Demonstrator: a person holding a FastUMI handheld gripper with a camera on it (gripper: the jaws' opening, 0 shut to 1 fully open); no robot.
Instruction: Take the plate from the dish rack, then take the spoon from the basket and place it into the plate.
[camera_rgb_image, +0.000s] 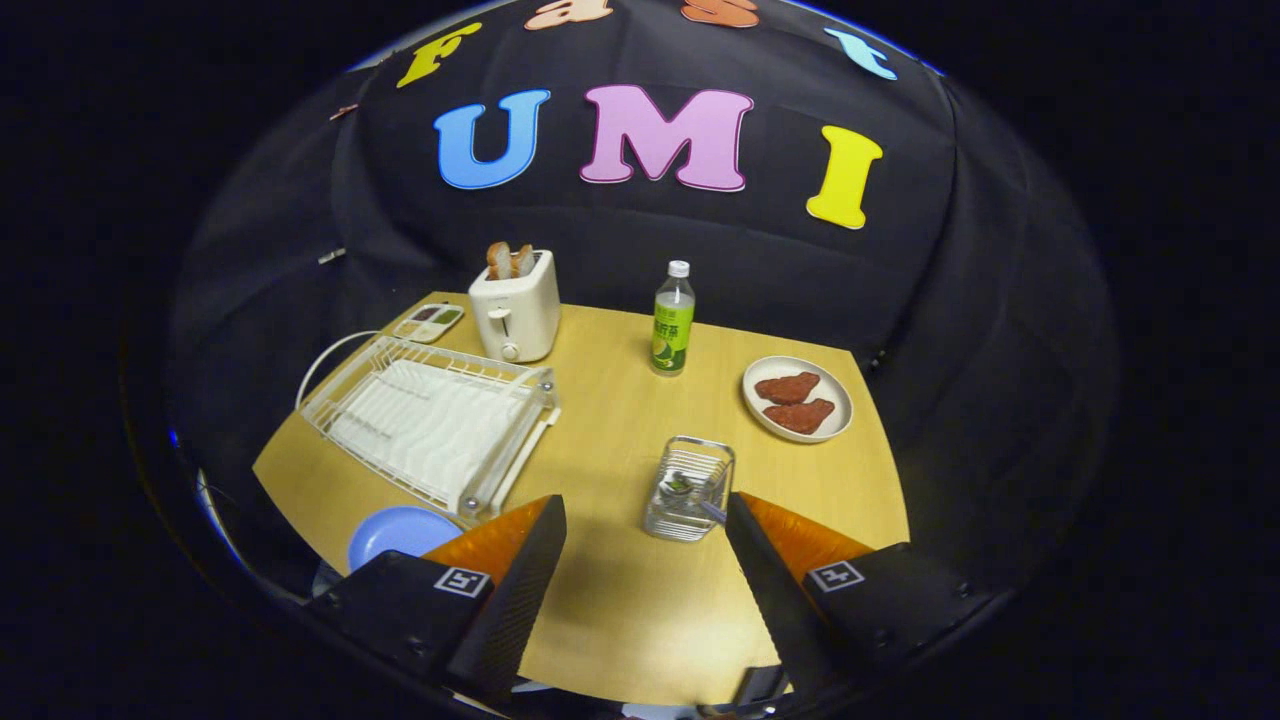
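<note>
Fingers of the gripper (640, 520) stood wide apart above the near part of the wooden table (620, 620), holding nothing. Just beside the left finger lay the blue plate (395, 530), flat on the table and partly hidden by that finger — already out of the dish rack (430, 425), which stood bare just beyond it. Just ahead of the fingers, nearer the right one, stood the small wire basket (690, 488), with the spoon (682, 487) lying inside it; its handle end appeared to reach toward the right fingertip. Judged from this layout, the plate step was done and the spoon remained to be fetched.

Farther back stood a toaster (515, 305) with bread in its slots, a green-labelled bottle (673, 320), and a white dish (798, 398) carrying two brown pieces of food.

Risks from here: the basket looked light, so a finger catching its wires could tip or drag it; the thin spoon could slip from a shallow pinch; and the white dish — not the blue plate — could be mistaken for the target.
</note>
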